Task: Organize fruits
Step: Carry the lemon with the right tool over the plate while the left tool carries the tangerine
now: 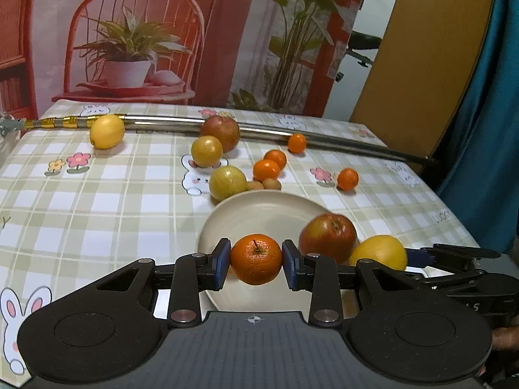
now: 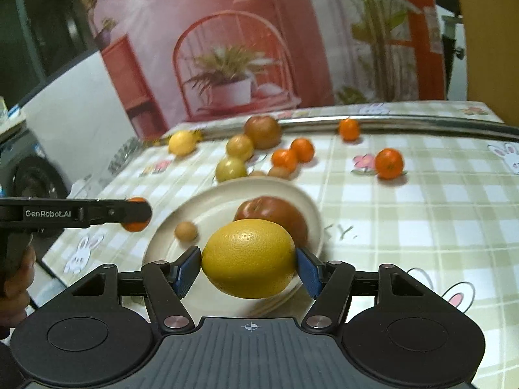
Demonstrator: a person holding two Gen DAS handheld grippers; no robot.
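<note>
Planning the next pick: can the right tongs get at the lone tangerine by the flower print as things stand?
Probably not yet. The right tongs are shut on a large yellow citrus over the plate. The tangerine sits alone on open cloth with nothing near it, so the path looks free once the citrus is set down.

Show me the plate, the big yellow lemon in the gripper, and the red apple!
plate point(image 1: 259, 207), left wrist view, bare inner surface.
lemon point(image 2: 248, 257), right wrist view, middle of its peel.
red apple point(image 1: 327, 238), left wrist view, middle of its skin.
</note>
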